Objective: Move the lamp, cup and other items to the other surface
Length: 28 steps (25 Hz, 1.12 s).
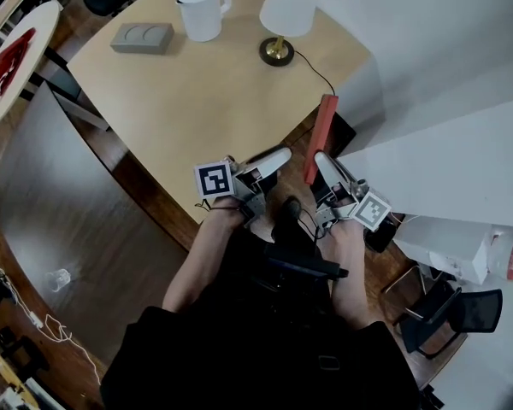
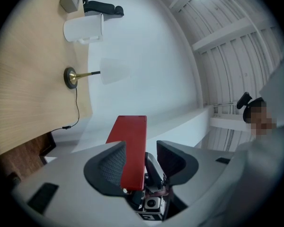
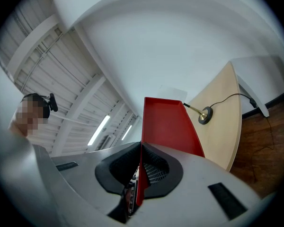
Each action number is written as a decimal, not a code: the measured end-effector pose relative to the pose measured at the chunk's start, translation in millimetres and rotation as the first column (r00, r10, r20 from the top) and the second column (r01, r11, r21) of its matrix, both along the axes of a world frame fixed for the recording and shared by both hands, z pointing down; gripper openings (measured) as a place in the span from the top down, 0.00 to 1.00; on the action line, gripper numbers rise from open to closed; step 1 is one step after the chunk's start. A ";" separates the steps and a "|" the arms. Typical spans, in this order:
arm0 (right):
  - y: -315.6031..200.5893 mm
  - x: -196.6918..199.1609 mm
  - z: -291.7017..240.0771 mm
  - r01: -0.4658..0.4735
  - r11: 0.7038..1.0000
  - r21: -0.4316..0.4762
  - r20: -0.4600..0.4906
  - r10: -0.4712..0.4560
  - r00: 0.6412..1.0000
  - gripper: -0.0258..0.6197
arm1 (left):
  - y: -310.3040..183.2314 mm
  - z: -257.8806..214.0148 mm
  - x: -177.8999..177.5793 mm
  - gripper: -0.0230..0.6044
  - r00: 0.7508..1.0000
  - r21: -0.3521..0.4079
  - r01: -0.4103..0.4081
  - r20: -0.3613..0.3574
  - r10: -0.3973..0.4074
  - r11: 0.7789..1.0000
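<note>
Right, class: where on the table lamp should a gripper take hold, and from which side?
Probably the thin brass stem of the lamp, approached level from the side: the shade is too wide to span, and the base lies flat on the table.

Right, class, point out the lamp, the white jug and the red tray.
lamp (image 1: 276, 51): head view, on its brass base.
white jug (image 1: 201, 15): head view, on its body.
red tray (image 3: 168, 126): right gripper view, on its flat floor.
</note>
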State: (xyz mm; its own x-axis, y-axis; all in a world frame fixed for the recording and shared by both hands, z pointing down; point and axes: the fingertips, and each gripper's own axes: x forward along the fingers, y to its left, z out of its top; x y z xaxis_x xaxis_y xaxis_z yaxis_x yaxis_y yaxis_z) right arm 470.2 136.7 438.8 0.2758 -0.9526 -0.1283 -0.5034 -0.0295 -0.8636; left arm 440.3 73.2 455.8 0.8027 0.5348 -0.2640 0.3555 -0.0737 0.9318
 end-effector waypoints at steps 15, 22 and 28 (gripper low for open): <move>-20.4 118.9 16.1 0.237 0.970 0.048 0.043 -0.239 0.970 0.92 | -15.6 4.6 93.1 0.61 0.965 0.097 0.247 0.066 -0.254 0.964; -3.2 158.5 30.2 0.331 0.941 0.072 0.080 -0.336 0.938 0.92 | 6.0 0.8 125.3 0.61 0.931 0.130 0.346 0.079 -0.358 0.929; 8.4 170.1 39.5 0.418 0.906 0.072 0.082 -0.423 0.902 0.92 | 18.7 2.8 127.2 0.61 0.887 0.165 0.435 0.094 -0.453 0.885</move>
